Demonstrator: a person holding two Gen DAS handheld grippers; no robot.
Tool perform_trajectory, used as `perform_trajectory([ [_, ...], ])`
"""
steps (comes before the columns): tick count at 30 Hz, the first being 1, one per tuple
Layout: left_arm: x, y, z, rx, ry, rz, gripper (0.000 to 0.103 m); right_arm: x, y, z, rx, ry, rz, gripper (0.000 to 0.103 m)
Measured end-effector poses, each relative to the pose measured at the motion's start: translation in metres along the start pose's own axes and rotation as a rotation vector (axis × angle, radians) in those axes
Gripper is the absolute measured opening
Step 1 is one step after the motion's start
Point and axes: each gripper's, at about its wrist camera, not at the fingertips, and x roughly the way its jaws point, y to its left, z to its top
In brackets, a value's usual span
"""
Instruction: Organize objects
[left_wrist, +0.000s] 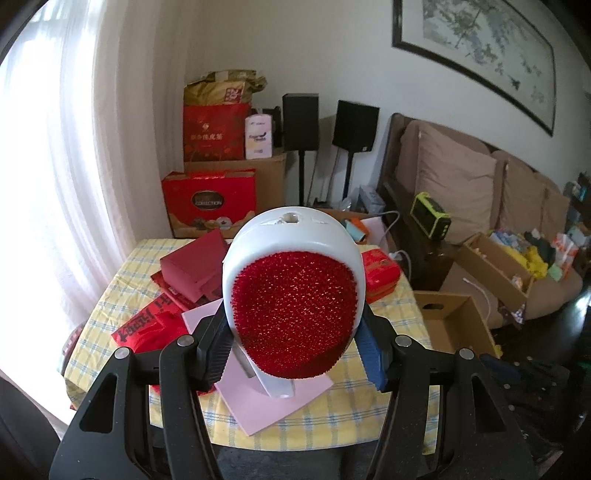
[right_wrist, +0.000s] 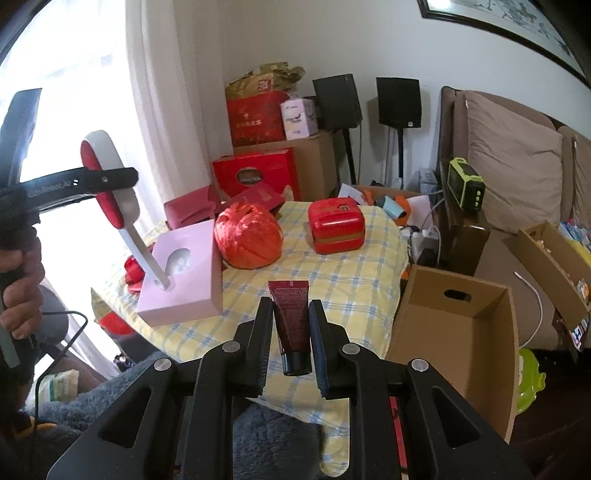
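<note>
Left wrist view: left gripper (left_wrist: 295, 350) clamped on a white-backed lint brush with red bristle face (left_wrist: 293, 302), handle tip down over a pale pink box (left_wrist: 266, 406). Right wrist view: right gripper (right_wrist: 290, 339) pinching a dark red squeeze tube with black cap (right_wrist: 291, 321); open brown cardboard box (right_wrist: 454, 325) just right.

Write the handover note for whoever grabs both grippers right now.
Left gripper: shut on the lint brush head, handle end down in the pink box.
Right gripper: shut on the dark red tube, cap toward the camera, above the table edge.
On the table: red twine ball, red tin.
Cardboard box beside the table looks empty.
Left: place both held items, then the rest.
</note>
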Motion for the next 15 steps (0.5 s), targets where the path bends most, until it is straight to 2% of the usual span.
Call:
perform_trajectory([
  [7, -0.005, -0.016, 0.006, 0.011, -0.007, -0.063, 0.056, -0.006, -0.015, 0.001, 0.024, -0.007, -0.028, 0.019],
  [15, -0.009, -0.022, 0.014, 0.017, -0.042, -0.065, 0.056, -0.016, -0.026, 0.003, 0.036, -0.031, -0.057, 0.019],
])
